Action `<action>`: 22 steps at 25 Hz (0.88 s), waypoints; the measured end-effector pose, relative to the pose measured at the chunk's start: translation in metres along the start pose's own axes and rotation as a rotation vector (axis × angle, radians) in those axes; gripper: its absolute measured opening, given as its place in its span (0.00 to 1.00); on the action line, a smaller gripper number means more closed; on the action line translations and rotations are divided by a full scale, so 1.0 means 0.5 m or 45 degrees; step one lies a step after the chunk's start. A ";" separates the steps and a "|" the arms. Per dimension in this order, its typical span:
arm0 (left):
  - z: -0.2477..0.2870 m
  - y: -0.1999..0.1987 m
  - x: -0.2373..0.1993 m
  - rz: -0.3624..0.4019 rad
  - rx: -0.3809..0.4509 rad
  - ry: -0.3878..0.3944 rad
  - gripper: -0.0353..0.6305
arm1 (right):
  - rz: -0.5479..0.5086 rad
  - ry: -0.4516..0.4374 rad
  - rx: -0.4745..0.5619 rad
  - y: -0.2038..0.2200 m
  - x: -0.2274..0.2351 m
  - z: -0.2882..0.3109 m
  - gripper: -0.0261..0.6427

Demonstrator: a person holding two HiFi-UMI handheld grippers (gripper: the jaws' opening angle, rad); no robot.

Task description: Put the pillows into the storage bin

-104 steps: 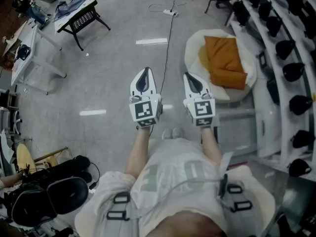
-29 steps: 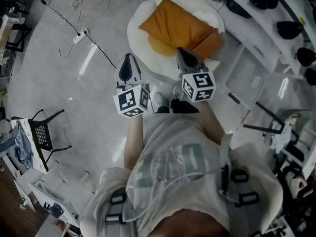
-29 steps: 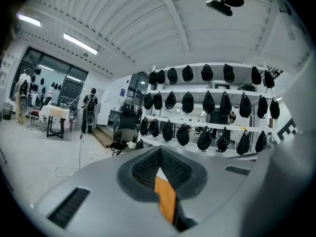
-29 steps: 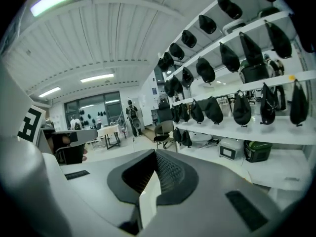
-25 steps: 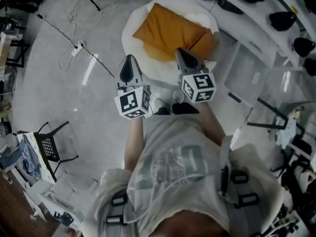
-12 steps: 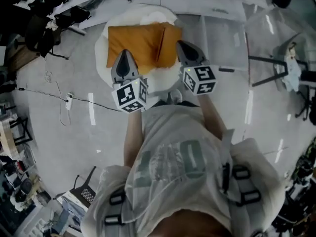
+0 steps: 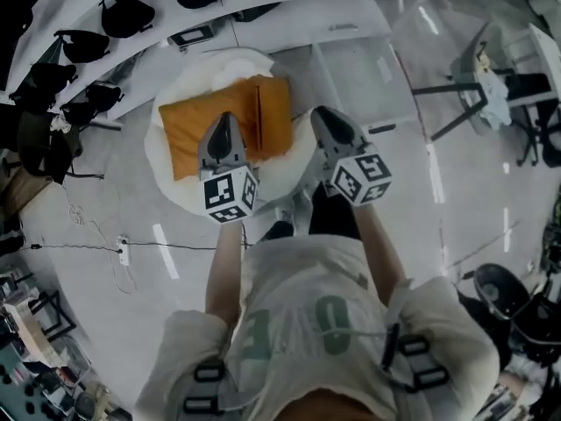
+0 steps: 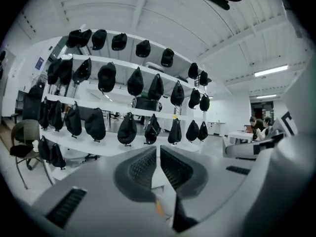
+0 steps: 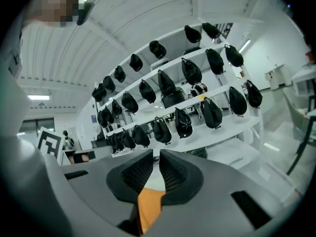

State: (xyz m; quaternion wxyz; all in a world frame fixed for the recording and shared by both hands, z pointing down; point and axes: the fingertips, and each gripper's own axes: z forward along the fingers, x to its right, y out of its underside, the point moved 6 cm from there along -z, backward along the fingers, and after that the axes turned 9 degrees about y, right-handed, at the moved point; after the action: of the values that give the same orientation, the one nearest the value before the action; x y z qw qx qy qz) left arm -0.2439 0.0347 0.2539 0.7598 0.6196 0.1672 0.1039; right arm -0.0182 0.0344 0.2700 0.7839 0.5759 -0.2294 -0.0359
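Two orange pillows lie on a round white seat [image 7: 171, 182]: a large one [image 7: 180, 130] and a narrower one [image 7: 276, 112] to its right. My left gripper [image 7: 221, 119] hovers over the large pillow, shut and empty. My right gripper [image 7: 323, 115] is over the seat's right edge, also shut with nothing in it. In the left gripper view the jaws [image 8: 158, 154] meet; the right gripper view shows the same [image 9: 156, 159], with orange pillow [image 9: 150, 206] below. A clear bin [image 7: 359, 68] stands on the floor right of the seat.
Curved white shelves with black caps [image 7: 123, 16] run behind the seat, also facing both gripper cameras [image 8: 136, 83] [image 9: 187, 73]. A power strip with cable [image 7: 123, 251] lies on the floor at left. A white table [image 7: 491, 86] and a black stool [image 7: 504, 292] are at right.
The view has swung round: the seat with the pillows went from upper right to upper left, now under my grippers. Both grippers stayed shut, side by side.
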 end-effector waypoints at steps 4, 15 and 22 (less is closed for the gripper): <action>0.111 0.090 -0.023 -0.071 -0.098 0.121 0.23 | 0.305 -0.109 -0.070 0.050 0.068 0.092 0.35; 0.373 0.664 -0.089 -0.232 -0.420 0.079 0.38 | 0.519 -0.075 -0.352 0.550 0.388 0.423 0.40; 0.418 0.916 -0.144 -0.350 -0.625 -0.006 0.40 | 0.687 -0.102 -0.639 0.810 0.447 0.579 0.40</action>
State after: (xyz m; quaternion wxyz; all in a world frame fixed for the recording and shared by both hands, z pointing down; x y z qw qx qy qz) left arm -0.2075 -0.0847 0.7469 0.8945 0.3889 0.2177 0.0359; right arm -0.0192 -0.1583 0.7804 0.8724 0.2826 -0.3875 0.0944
